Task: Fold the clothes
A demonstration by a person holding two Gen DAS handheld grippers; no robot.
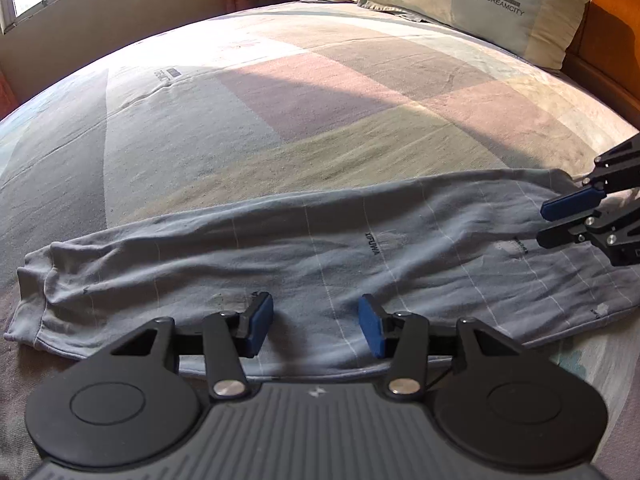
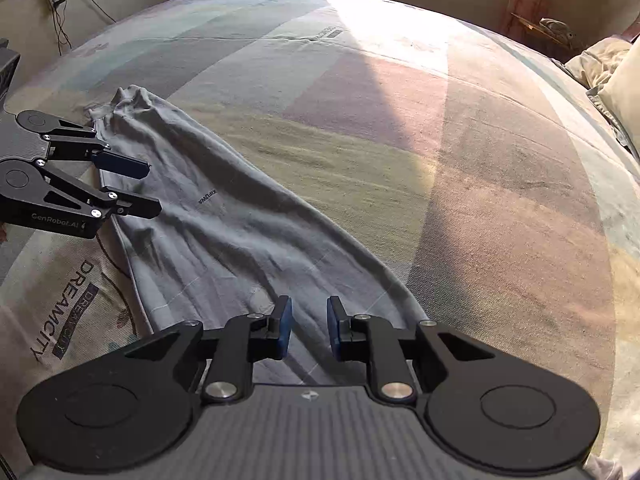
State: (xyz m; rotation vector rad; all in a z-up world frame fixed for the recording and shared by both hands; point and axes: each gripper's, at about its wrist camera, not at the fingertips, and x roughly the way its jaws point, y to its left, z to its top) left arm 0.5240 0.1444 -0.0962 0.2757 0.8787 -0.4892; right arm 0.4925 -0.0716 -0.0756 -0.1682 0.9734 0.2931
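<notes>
Two grippers angle steeply down over grey trousers (image 1: 320,256) lying flattened across the patchwork bedsheet (image 1: 280,92). Left gripper (image 1: 316,330), lower centre of its view, jaws parted wide, holding nothing. Right gripper (image 2: 308,330), lower centre, jaws narrowly parted above the fabric, nothing gripped. Pillow (image 1: 480,4) upper right.

The grey trousers (image 1: 320,256) are soft, thin, creased knit cloth. The bed sheet (image 1: 280,92) is matt woven cotton, slightly rough. Both grippers are matt black plastic with shiny metal pivot pins; their fingers (image 1: 258,330) carry dull blue rubbery pads.
</notes>
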